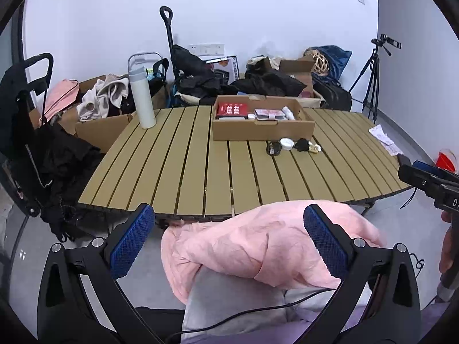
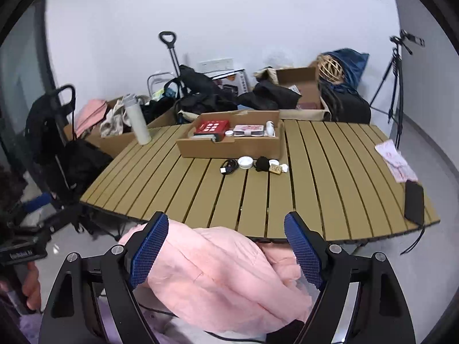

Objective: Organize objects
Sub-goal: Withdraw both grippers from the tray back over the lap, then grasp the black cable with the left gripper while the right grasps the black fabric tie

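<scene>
The loose items sit in a short row on the slatted surface (image 2: 330, 172), just in front of the cardboard box (image 2: 229, 146): a coiled black cable (image 2: 228, 168), a white round lid (image 2: 245, 162), a black lump (image 2: 261, 164), a small gold piece (image 2: 276, 169) and a small white cap (image 2: 284, 167). From the right claw (image 2: 226, 246) they lie at about twelve o'clock, well apart from it. The box already holds a red packet (image 2: 213, 127) and other small things.

Both claws stand apart and empty, hovering over a pink cloth (image 1: 258, 246) near the surface's front edge; the left claw (image 1: 229, 235) sees the row at about one o'clock.

The step in hand is probably a reach for one of these pieces. The right claw looks better placed. It should take an end piece first, approaching from above so the neighbours, which nearly touch, are not pushed. The flat lid may slip, so grip it across its rim. A white bottle (image 1: 141, 97) stands at eleven o'clock.
</scene>
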`<state>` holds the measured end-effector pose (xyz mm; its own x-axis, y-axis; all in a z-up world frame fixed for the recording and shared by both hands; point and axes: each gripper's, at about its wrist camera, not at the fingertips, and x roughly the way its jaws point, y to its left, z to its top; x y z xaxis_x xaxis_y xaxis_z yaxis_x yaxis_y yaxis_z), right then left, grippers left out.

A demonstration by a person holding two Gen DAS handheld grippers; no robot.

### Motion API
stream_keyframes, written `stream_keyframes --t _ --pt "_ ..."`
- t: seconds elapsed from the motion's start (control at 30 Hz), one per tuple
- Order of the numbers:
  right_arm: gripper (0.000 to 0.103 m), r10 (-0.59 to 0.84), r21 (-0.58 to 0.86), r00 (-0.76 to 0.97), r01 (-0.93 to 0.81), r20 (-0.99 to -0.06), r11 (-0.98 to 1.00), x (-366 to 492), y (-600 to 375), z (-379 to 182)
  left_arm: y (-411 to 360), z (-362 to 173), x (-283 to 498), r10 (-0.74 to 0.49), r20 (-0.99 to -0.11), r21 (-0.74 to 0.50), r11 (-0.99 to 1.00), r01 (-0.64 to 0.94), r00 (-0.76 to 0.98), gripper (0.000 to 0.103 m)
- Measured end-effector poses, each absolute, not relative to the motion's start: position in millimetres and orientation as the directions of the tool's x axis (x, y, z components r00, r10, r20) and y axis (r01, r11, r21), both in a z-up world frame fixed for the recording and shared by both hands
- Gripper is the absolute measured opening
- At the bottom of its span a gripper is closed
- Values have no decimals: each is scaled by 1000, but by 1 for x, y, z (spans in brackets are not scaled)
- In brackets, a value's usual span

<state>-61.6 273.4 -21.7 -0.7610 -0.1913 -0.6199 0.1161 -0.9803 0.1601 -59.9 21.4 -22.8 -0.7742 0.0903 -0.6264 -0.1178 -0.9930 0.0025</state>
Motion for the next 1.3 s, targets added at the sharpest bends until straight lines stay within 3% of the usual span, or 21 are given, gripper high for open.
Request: stream_keyframes --t 0.13,0.23,0.47,0.6,0.77,0.83,0.9,0.93,0.97,1.0,1.07,1.3 --pt "84 -178 136 -706 115 -685 -984 -73 275 -50 29 -37 -77 124 -647 3 -986 -165 -752 103" --pt "74 -207 173 -669 118 -714 -978 -89 282 -81 42 -53 -104 166 -668 14 -972 -235 -725 103" --pt "74 -141 127 -689 71 -711 -989 -162 306 -110 93 -92 -216 317 -707 -22 -904 -428 -633 103" --pt "75 -246 229 -621 109 -744 -967 -234 315 -123 120 -122 -296 337 -712 -25 -888 -458 -616 103" --pt "74 -189 116 -624 155 -758 -981 -320 306 -141 141 -167 -379 344 -782 -119 -901 -418 -520 98" --pt "74 -172 67 -606 193 -777 -979 -350 298 -155 147 -180 -396 357 -799 -148 -896 -419 -483 77" --pt "73 -133 20 -590 194 -796 -981 -371 295 -168 153 -193 -404 345 -815 -134 -894 -427 -466 64" --pt "64 -118 -3 -578 204 -808 -979 -380 293 -176 154 -192 -401 341 -796 -106 -892 -439 -501 50" --pt "52 -106 -16 -561 208 -821 -978 -387 292 -183 158 -193 -398 358 -796 -103 -874 -474 -487 44" --pt "51 -80 -43 -564 201 -822 -979 -390 291 -187 159 -192 -396 358 -792 -92 -870 -484 -495 35" --pt "35 -101 -25 -558 213 -824 -977 -390 291 -192 158 -191 -393 374 -790 -101 -861 -499 -485 36" --pt "35 -153 54 -576 186 -803 -981 -364 300 -157 119 -150 -361 426 -768 -231 -881 -413 -478 34"
